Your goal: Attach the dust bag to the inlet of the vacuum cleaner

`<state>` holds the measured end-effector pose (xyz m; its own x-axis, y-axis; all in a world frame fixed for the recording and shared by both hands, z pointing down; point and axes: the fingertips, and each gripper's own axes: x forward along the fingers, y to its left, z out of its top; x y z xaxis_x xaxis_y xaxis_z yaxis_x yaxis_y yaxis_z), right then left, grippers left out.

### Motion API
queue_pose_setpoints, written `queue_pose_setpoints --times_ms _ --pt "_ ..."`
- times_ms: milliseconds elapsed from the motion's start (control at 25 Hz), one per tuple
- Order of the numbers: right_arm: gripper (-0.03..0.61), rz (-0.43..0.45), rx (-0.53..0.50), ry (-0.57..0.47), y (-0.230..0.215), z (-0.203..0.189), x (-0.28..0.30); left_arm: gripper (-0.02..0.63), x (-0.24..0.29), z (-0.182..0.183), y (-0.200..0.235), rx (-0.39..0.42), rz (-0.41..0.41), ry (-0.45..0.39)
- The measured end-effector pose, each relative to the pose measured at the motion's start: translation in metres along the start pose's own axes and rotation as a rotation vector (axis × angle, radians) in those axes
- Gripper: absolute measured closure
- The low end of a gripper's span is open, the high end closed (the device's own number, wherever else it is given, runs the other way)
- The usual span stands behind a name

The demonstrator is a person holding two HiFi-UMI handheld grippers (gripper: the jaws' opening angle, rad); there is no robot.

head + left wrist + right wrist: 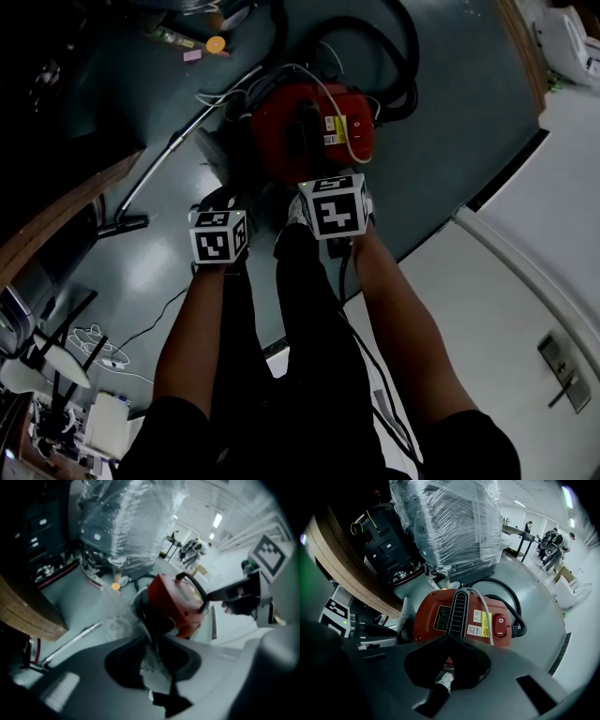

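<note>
Left gripper: fingers closed on a thin translucent film, judged to be the dust bag, which trails to the left side of the vacuum cleaner. Right gripper: fingers together at the near end of the cleaner's handle; grip unconfirmed. Risk: a hard pull may tear the film or slip it free. Only the left gripper view shows the film and a dark opening; the right gripper view shows neither.

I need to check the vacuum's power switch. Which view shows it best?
The right gripper view: the red rocker switch faces the camera on the vacuum cleaner top, beside the yellow label. The head view shows it small and dim. The left gripper view shows only the vacuum's side; the switch is hidden.
</note>
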<state>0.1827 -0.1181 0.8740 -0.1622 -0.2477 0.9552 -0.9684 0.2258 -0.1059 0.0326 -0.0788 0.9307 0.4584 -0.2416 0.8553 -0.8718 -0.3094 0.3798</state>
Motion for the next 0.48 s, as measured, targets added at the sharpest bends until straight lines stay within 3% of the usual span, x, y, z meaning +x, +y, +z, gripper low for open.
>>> queue_pose_setpoints --times_ms 80,160,240,480 --pt "0.580 -0.006 -0.019 0.015 -0.001 0.000 0.000 0.544 -0.020 0.009 0.000 -0.021 0.054 -0.081" --pt "0.580 -0.012 -0.018 0.018 0.000 -0.002 -0.001 0.614 -0.046 0.026 0.004 -0.037 0.125 -0.166" --pt "0.580 -0.020 -0.019 0.012 0.001 -0.003 0.000 0.614 -0.070 0.046 0.008 -0.034 0.176 -0.239" --pt "0.580 -0.012 0.042 0.003 -0.005 -0.003 0.002 0.615 -0.131 0.111 -0.012 0.018 0.186 -0.338"
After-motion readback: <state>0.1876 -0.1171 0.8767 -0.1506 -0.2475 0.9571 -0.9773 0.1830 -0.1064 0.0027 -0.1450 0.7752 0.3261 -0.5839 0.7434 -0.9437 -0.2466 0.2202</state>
